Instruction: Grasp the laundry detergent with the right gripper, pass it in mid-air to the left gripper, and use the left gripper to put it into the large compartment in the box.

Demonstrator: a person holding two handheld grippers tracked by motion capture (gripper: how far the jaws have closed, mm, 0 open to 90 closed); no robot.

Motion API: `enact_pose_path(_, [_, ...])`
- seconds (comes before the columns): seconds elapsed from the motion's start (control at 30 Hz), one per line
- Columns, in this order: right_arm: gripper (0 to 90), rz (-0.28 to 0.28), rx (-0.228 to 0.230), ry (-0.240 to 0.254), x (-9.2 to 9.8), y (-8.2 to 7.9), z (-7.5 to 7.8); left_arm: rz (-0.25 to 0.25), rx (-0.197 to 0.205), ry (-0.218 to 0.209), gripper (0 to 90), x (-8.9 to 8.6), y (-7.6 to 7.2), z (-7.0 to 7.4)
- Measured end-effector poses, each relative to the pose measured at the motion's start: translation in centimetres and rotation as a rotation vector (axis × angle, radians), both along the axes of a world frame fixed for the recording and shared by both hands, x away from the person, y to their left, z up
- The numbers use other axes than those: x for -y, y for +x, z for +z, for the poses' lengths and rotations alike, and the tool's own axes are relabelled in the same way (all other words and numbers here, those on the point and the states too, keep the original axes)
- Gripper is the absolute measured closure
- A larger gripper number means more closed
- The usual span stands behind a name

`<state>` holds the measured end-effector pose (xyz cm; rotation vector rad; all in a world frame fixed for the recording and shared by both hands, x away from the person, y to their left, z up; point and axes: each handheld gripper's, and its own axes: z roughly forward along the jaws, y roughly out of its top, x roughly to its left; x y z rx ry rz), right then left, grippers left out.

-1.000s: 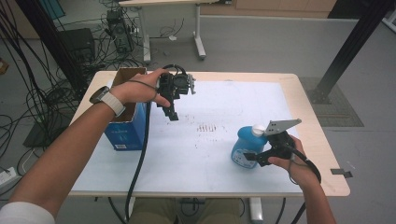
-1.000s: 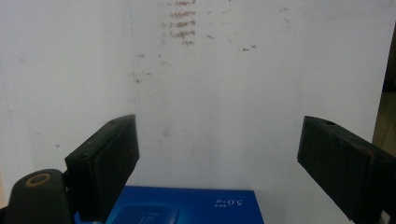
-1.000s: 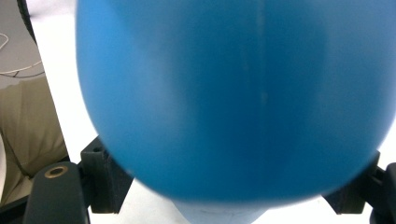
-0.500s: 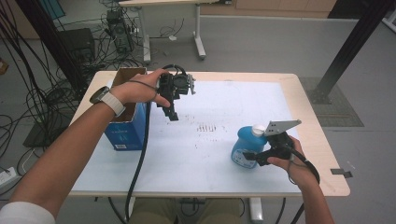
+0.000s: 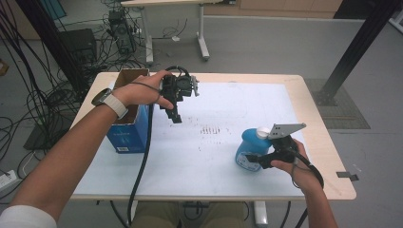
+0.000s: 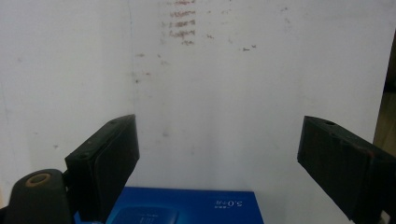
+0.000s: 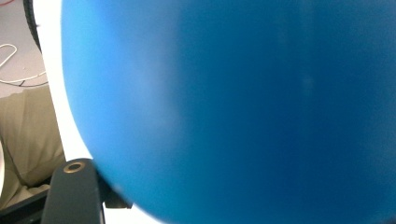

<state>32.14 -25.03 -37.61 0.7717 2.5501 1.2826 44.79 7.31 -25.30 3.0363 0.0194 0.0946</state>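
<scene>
The right tongs [image 5: 256, 161] have just been closing, and the blue bottle [image 5: 250, 148] is between the jaws. In the right gripper view the blue bottle [image 7: 233, 107] is seen very close up, right against the tongs. Whether the pads are already pressing on it cannot be told, because the pads are hidden by the bottle. From the high view the bottle is found at about 4 o'clock on the counter [image 5: 228, 142], standing up, with its white cap [image 5: 262, 132] on top. The right hand [image 5: 290, 159] has not been moved away from the bottle since a second ago.

The left tongs [image 5: 175, 118] are held wide, and nothing is held in them. In the left gripper view the two pads [image 6: 109, 163] are seen far apart, with only the white counter between them and the blue box [image 6: 187, 207] below. In the high view the blue box [image 5: 127, 128] is found at about 9 o'clock, with its top open. The left hand [image 5: 142, 90] is kept just beside it.

It can be judged that the bottle is being gripped now, so a lift may be next. A firm grip will be needed, because the bottle is round and could slip.
</scene>
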Motion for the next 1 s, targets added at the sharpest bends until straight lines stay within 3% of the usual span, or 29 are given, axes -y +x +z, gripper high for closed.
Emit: enact_pose_path(1.0, [32.2,0.004,0.026,0.026,0.04,-0.04,-0.56,0.003,-0.003,-0.001,13.2,-0.08,0.02,-0.15])
